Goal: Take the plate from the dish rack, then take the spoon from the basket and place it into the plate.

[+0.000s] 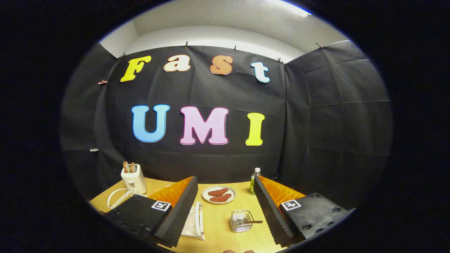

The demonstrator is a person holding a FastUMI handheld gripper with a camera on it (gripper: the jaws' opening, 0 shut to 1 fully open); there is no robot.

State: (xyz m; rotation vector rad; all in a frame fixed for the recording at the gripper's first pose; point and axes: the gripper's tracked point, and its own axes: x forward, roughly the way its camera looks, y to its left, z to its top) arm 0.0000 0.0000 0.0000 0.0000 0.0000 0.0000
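Note:
My gripper (224, 181) is open and held above a wooden table, with nothing between its fingers. A small wire basket (241, 222) stands on the table just inside the right finger, and the spoon (254, 221) lies in it with its handle pointing at that finger. The white wire dish rack (199, 219) sits by the left finger and is partly hidden behind it. A pale flat piece (190, 221) in the rack looks like the plate, but I cannot tell for sure.
Beyond the fingertips lies a white plate (219, 194) with two brown food pieces. A green bottle (255, 181) stands at the back by the right fingertip. A white toaster (133, 178) with toast and a white wire loop (117, 196) are at the left.

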